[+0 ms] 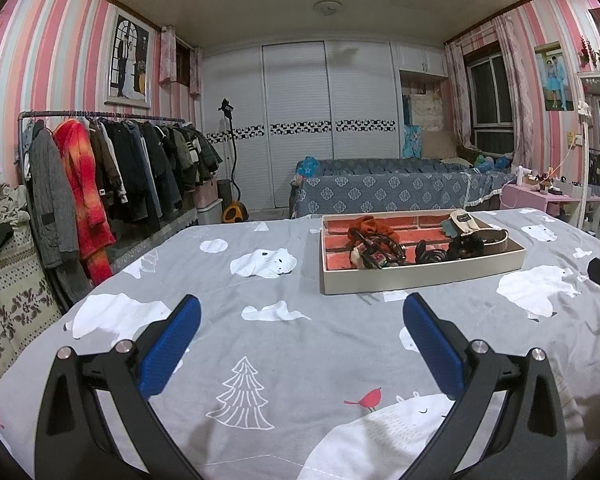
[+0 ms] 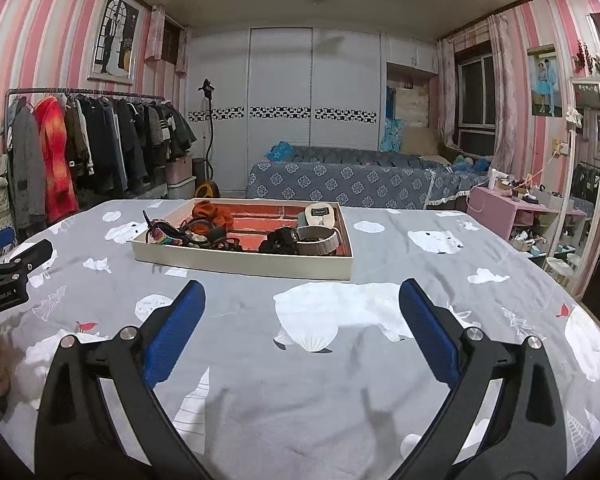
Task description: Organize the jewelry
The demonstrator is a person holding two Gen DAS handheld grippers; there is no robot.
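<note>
Resting on the bed (image 1: 260, 360), a shallow tray (image 1: 420, 276) with a red brick-pattern lining is seen ahead of both grippers. The left gripper (image 1: 302, 316) is held with its blue pads spread wide, nothing between them, above the grey bedspread, short of the tray. The right gripper (image 2: 302, 302) is likewise spread wide and holds nothing, near the tray's front wall. Inside the tray, an orange scrunchie (image 2: 212, 210) lies at the rear left, a tangle of dark jewelry (image 2: 204, 238) in front of it, and a grey strap (image 2: 320, 236) at the right. The jewelry is contained in the tray, untouched by either gripper.
</note>
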